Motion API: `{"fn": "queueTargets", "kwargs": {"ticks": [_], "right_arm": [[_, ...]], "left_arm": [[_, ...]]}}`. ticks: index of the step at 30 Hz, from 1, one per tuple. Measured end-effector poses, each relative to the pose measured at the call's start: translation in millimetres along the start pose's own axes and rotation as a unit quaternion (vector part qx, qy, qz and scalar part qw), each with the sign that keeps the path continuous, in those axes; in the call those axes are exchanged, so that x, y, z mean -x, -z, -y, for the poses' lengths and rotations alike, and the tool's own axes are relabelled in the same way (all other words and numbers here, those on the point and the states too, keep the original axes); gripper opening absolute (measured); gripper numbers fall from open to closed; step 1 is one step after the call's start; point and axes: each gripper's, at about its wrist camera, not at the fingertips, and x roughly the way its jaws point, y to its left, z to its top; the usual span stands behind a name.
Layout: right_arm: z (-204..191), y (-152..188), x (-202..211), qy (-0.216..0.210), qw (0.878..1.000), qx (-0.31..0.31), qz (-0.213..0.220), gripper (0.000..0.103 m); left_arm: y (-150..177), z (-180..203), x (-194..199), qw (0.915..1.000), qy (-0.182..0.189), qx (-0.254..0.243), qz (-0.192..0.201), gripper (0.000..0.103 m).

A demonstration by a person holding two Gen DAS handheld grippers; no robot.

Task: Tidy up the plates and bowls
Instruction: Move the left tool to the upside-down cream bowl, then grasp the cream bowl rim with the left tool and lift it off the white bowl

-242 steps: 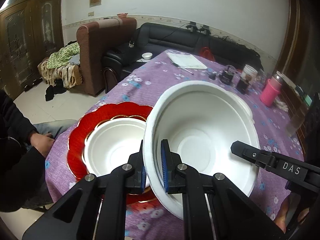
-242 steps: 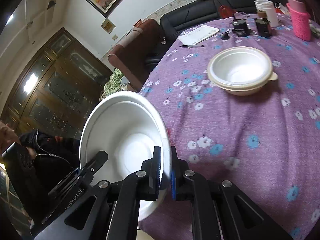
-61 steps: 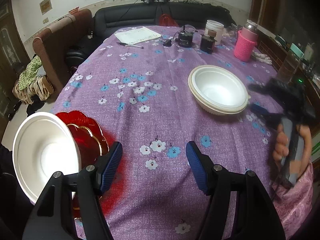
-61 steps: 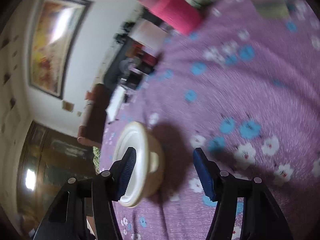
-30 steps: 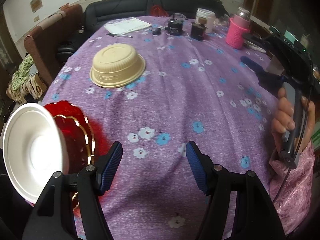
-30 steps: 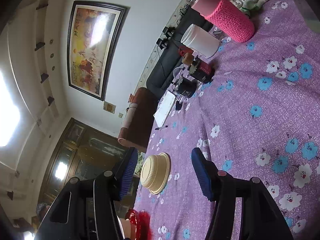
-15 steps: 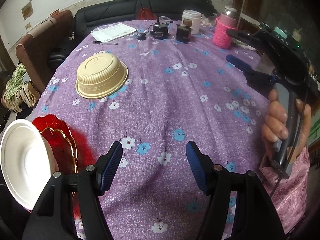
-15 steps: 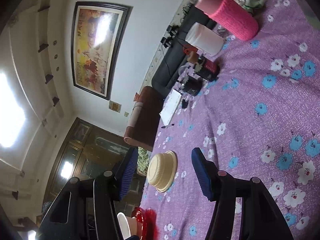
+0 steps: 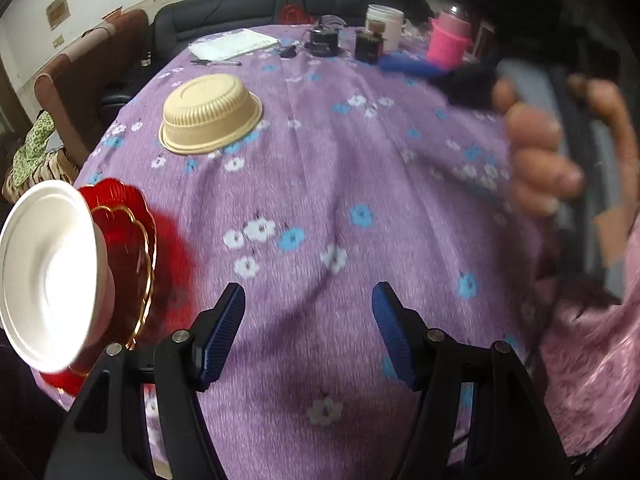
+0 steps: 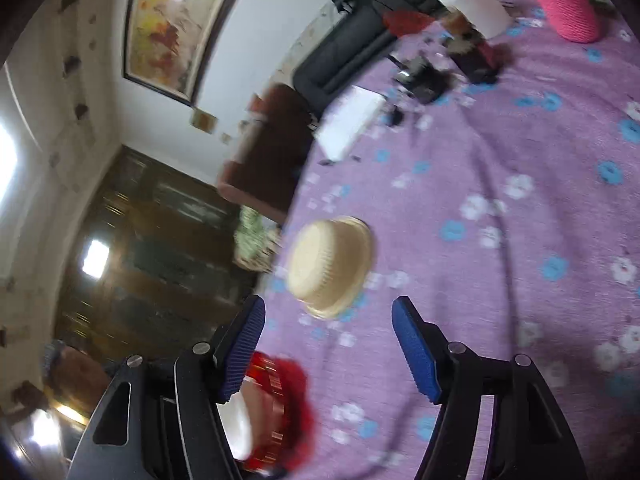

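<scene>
A white bowl sits on a red scalloped plate at the table's left edge. A beige bowl lies upside down on the purple flowered cloth farther back. My left gripper is open and empty above the near cloth. My right gripper is open and empty; the beige bowl lies ahead of it and the red plate with the white bowl is by its left finger. The right gripper also shows blurred in the left wrist view, held in a hand.
At the far end of the table stand a pink-sleeved bottle, a white cup, small dark jars and a notepad. A brown armchair and a black sofa lie beyond the table.
The beige bowl was turned upside down about a second ago. Since then the right gripper has swung closer to the left one and turned toward the beige bowl. Both grippers stay open.
</scene>
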Motion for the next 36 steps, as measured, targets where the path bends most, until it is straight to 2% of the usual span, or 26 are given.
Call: {"fn": "queueTargets", "kwargs": {"ticks": [3,5,9,13,15,17,18,21,22,23,25,26,28,31,34,36], "right_arm": [[-17.4,12.9,27.6,0.0,0.997,0.065,0.032,0.069],[-16.8,20.8,35.7,0.041,0.995,0.082,0.037,0.069],[-5.2,26.6,30.1,0.051,0.997,0.061,0.004,0.069],[-6.2,26.5,14.2,0.062,0.996,0.064,-0.02,0.069],[-10.7,22.2,1.4,0.067,0.995,0.069,-0.035,0.069],[-14.6,19.3,-8.0,0.068,0.995,0.072,-0.034,0.069],[-16.1,17.5,-10.7,0.061,0.995,0.069,-0.034,0.069],[-18.3,10.4,-21.6,0.043,0.996,0.064,-0.035,0.069],[-17.8,7.7,-26.0,0.038,0.997,0.06,-0.036,0.069],[-16.4,5.0,-30.4,0.033,0.997,0.055,-0.037,0.069],[-10.3,-1.9,-40.7,0.015,0.998,0.033,-0.041,0.069],[-7.9,-5.9,-46.3,0.01,0.999,0.025,-0.042,0.069],[-2.4,-15.7,-63.1,0.007,0.999,0.013,-0.05,0.071],[8.2,-26.0,-96.8,0.008,0.996,-0.015,-0.087,0.071],[11.9,-27.8,-126.1,0.026,0.994,-0.016,-0.108,0.071],[15.5,-30.8,-140.9,0.036,0.993,-0.018,-0.113,0.071]], "left_arm": [[4.1,3.4,2.0,0.9999,0.009,-0.006,0.006,0.065],[3.9,6.6,1.3,0.9998,0.017,-0.011,0.007,0.065],[7.1,5.0,-5.3,0.9996,0.027,-0.006,0.004,0.065],[4.2,-11.4,-6.3,0.9995,0.028,0.014,-0.004,0.065],[-8.1,-25.0,5.2,0.9993,0.032,0.019,0.001,0.065],[-38.9,-52.5,26.9,0.9977,0.051,0.043,0.013,0.065],[-50.7,-63.0,33.9,0.9975,0.045,0.051,0.021,0.065],[-100.7,-94.6,46.4,0.9969,-0.03,0.054,0.048,0.066],[-120.0,-107.5,40.8,0.9953,-0.055,0.064,0.047,0.066],[-138.2,-121.2,29.4,0.9946,-0.06,0.078,0.032,0.066],[-162.7,-145.2,1.8,0.9924,-0.046,0.113,-0.007,0.065],[-175.5,-159.0,-18.2,0.9886,-0.047,0.139,-0.031,0.065],[-189.7,-173.9,-50.3,0.9838,-0.066,0.155,-0.061,0.066],[-201.0,-194.0,-98.6,0.9724,-0.091,0.19,-0.101,0.065],[-201.6,-209.9,-130.4,0.964,-0.088,0.213,-0.133,0.066],[-204.0,-216.7,-134.1,0.9621,-0.089,0.225,-0.125,0.067]]}}
